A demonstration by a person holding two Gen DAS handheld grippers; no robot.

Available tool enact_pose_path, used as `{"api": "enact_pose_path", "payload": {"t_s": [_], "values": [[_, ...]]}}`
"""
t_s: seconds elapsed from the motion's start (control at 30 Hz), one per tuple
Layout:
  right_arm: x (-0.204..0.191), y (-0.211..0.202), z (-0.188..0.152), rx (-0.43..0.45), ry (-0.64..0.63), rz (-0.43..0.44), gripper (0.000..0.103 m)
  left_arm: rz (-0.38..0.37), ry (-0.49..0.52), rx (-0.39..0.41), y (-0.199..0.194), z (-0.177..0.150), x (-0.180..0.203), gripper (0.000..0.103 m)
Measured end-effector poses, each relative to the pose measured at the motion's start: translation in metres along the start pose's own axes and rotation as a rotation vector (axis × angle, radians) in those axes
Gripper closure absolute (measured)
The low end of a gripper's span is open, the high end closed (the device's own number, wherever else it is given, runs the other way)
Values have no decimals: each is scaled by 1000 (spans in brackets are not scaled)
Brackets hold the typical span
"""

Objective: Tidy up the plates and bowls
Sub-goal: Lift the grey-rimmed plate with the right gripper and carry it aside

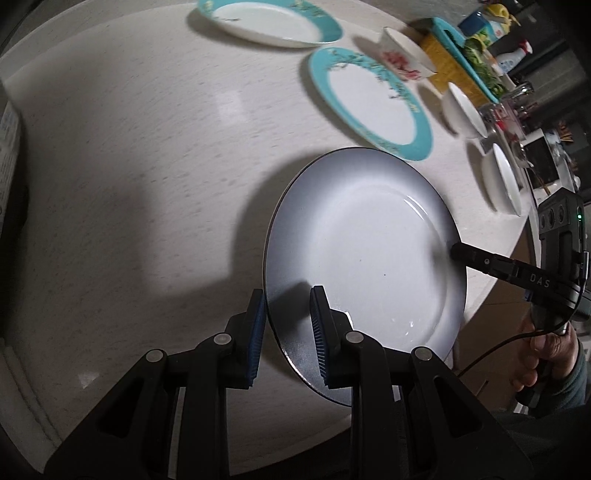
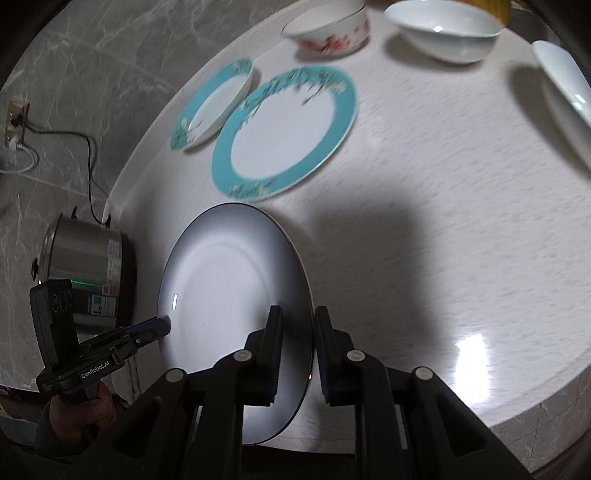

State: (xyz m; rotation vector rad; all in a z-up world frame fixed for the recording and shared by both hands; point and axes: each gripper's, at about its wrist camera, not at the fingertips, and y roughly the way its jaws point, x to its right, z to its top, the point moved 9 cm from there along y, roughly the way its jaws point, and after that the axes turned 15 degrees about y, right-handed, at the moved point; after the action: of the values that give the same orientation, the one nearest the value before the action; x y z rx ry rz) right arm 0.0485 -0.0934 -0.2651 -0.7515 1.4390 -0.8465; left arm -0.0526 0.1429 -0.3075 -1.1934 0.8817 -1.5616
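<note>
A white plate with a grey shaded rim (image 1: 369, 251) (image 2: 229, 288) hangs tilted above the pale round table (image 1: 129, 147) (image 2: 424, 229), casting a shadow on it. My left gripper (image 1: 290, 325) is shut on its near rim. My right gripper (image 2: 297, 347) is shut on the opposite rim. Each gripper shows in the other's view at the plate's far edge: the right gripper (image 1: 458, 253) and the left gripper (image 2: 164, 325). Two teal-rimmed plates (image 1: 369, 107) (image 1: 269, 22) lie further off, also in the right wrist view (image 2: 284, 136) (image 2: 210, 110).
A floral bowl (image 1: 402, 55) (image 2: 328, 29) and two white bowls (image 1: 465, 110) (image 1: 506, 177) (image 2: 443, 29) (image 2: 565, 85) stand behind the plates. A yellow and teal box (image 1: 454, 62) and a spray bottle (image 1: 513, 55) sit at the table's far side. A steel cooker (image 2: 85, 269) stands below the table edge.
</note>
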Motion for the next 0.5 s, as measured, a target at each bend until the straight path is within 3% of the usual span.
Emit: {"api": "enact_pose_path", "payload": {"t_s": [0.5], "values": [[-4, 27, -1, 12, -7, -16, 82, 19, 19, 0, 15, 0, -21, 81]]}}
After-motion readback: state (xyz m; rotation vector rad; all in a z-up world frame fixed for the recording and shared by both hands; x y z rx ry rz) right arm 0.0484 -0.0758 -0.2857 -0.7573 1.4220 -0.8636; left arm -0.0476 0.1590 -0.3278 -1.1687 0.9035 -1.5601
